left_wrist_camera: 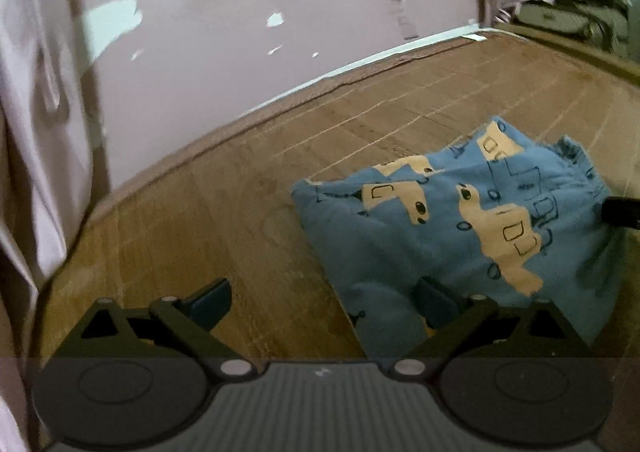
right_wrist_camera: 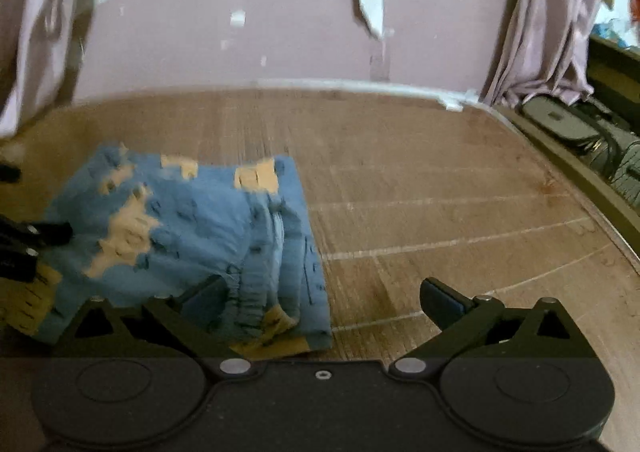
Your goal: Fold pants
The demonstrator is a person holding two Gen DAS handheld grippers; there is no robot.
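Observation:
The blue pants (left_wrist_camera: 460, 220) with tan vehicle prints lie folded in a compact stack on the wooden surface (left_wrist_camera: 240, 188). In the left wrist view they sit right of centre; my left gripper (left_wrist_camera: 324, 302) is open, its right finger over the stack's near left edge, nothing held. In the right wrist view the pants (right_wrist_camera: 192, 236) lie left of centre, the elastic waistband facing right. My right gripper (right_wrist_camera: 324, 302) is open, with its left finger over the stack's near right corner. The other gripper's black tip (right_wrist_camera: 36, 236) shows at the left edge.
A pink wall (left_wrist_camera: 240, 32) with peeling paint backs the surface. Pale curtains hang at the left (left_wrist_camera: 36, 132) and the far right (right_wrist_camera: 552, 20). Grey bags (right_wrist_camera: 592, 136) lie beyond the raised right edge. Bare wood stretches right of the pants (right_wrist_camera: 460, 212).

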